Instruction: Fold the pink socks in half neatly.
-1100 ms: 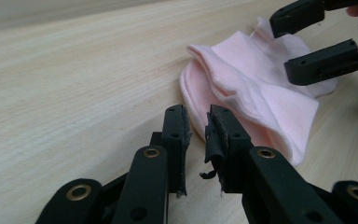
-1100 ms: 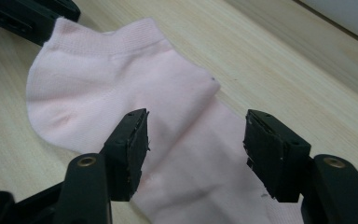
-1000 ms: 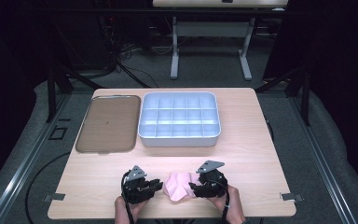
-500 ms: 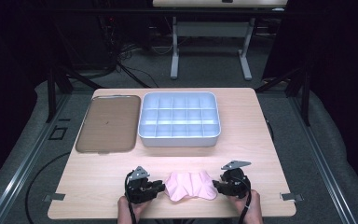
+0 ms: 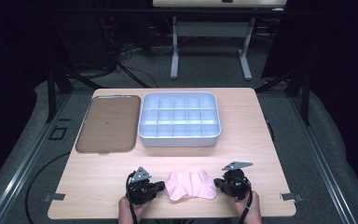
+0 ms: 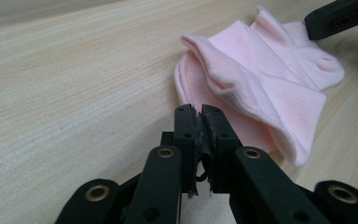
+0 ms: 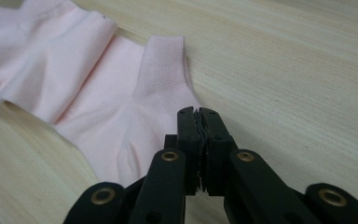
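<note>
Sock (image 5: 189, 185): pink, crumpled, flat on the bench (image 5: 261, 140) at lower centre of the high view, between the two tongs; whether it is one sock or a pair cannot be told.
Left tongs (image 5: 161, 186): lower left of the sock in the high view; in its own view (image 6: 201, 112) the jaws have just been closing and stand nearly together at the sock's near edge; a dark shred sits between the pads, and whether any sock fabric is pinched is hard to make out.
Right tongs (image 5: 217, 182): at the sock's right edge; in its own view (image 7: 198, 113) the jaws have just been closing and meet beside the sock's hem; a pinch of fabric cannot be confirmed.
Hands: cut off by the bottom edge of the high view.
Tray (image 5: 106, 123): brown, upper left of the bench.
Box (image 5: 180, 139): pale, divided into compartments, just right of the tray; contents too small to tell.
</note>
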A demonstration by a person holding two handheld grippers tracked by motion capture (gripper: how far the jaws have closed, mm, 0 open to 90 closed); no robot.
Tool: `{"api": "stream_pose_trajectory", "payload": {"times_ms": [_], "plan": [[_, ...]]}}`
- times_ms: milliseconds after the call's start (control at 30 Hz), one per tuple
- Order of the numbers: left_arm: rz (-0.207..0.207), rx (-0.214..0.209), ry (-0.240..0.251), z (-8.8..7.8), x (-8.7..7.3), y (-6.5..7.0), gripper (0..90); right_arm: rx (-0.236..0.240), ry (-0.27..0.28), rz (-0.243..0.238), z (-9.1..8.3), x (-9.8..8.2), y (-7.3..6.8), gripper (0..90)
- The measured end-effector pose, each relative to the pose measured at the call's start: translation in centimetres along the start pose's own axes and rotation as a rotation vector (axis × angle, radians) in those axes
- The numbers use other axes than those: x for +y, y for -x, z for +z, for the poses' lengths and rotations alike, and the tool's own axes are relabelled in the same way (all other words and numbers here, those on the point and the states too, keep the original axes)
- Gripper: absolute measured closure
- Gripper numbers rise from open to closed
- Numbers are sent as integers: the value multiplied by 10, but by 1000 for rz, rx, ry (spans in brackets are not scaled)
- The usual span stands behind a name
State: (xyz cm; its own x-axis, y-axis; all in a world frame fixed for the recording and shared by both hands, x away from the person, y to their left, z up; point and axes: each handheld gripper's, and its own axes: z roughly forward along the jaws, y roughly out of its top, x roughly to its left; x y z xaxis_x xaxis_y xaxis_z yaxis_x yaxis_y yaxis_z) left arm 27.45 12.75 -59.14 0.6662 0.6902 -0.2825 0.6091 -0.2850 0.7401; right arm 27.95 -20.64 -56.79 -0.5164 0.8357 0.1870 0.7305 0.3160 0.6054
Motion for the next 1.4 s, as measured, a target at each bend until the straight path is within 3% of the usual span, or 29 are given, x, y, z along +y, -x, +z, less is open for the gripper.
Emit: {"api": "stream_pose_trajectory", "payload": {"times_ms": [167,433,533,733,1000,1133,1400], "plan": [[2,13,5,0,0,1,864,24,37,-1,-14,5,-5,886],[1,24,6,1,-1,2,888,60,107,-69,-37,25,-26,888],[8,34,10,1,-1,3,889,81,126,-79,-39,30,-31,888],[-2,31,9,1,-1,2,891,129,141,-152,-42,43,-50,889],[-1,30,11,1,-1,2,890,167,125,-271,-31,69,-85,890],[-1,29,11,1,-1,2,890,177,66,-336,-12,77,-101,889],[6,31,12,1,-1,2,889,201,-2,-374,20,79,-123,893]]}}
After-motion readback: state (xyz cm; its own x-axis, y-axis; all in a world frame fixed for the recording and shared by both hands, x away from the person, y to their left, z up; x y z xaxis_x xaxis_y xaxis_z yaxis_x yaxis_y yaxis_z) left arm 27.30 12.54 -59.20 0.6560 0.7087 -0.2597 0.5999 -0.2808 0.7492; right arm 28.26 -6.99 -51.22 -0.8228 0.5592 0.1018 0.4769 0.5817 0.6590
